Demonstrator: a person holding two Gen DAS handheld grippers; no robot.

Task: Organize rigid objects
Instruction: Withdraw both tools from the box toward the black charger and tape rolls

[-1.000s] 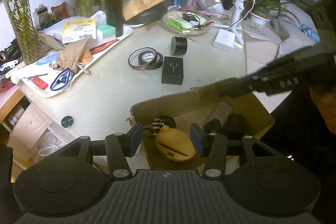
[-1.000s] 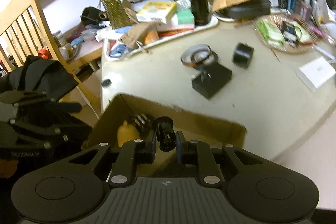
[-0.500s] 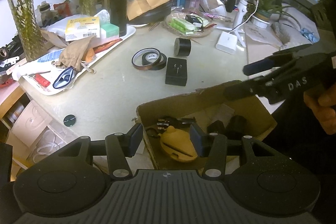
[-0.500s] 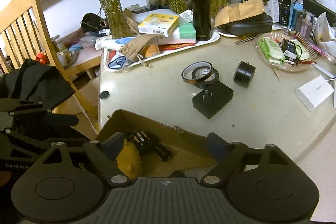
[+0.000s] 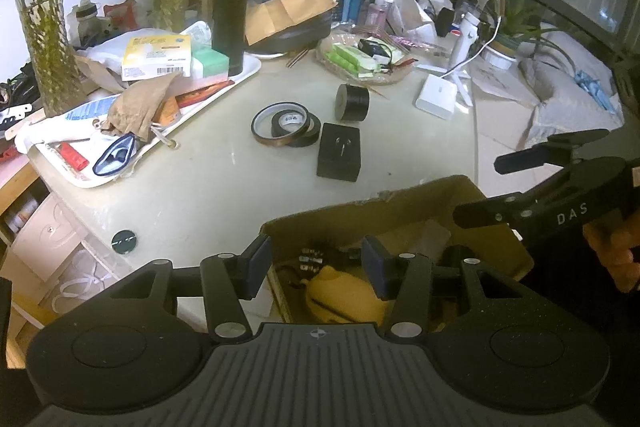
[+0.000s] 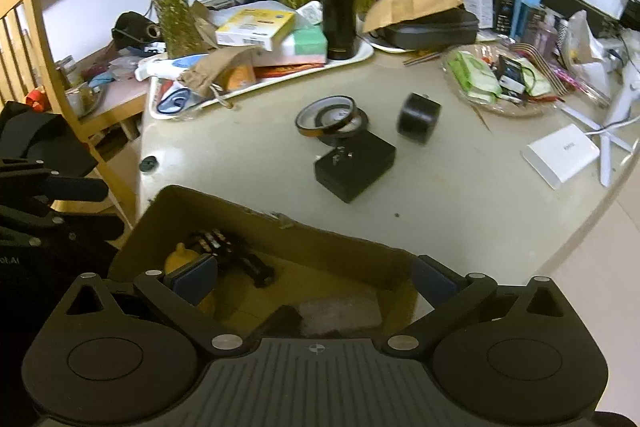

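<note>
A brown cardboard box [image 5: 360,215] [image 6: 280,227] sits at the table's near edge. In it lie a yellow object [image 5: 340,297] [image 6: 180,255] and black parts [image 6: 256,265]. My right gripper [image 6: 312,275] hovers over the box with its jaws opening wide and nothing between them; it also shows from the side [image 5: 476,189]. My left gripper [image 5: 316,267] straddles the box's left wall, pads apart from it. On the table lie a black adapter block [image 5: 339,157] [image 6: 354,163], tape rolls [image 5: 286,125] [image 6: 332,115] and a black cylinder [image 5: 352,102] [image 6: 418,115].
A white tray [image 5: 224,95] of clutter with a tall black flask [image 5: 230,11] stands at the back left. A white power brick [image 5: 436,101] and a snack basket [image 5: 360,63] lie at the back right. A wooden chair [image 6: 24,27] stands left of the table. A small black cap [image 5: 124,242] lies near the table edge.
My right gripper's jaws went from shut on a small black part to wide apart, and that part now lies in the box. My left gripper stayed where it was.
</note>
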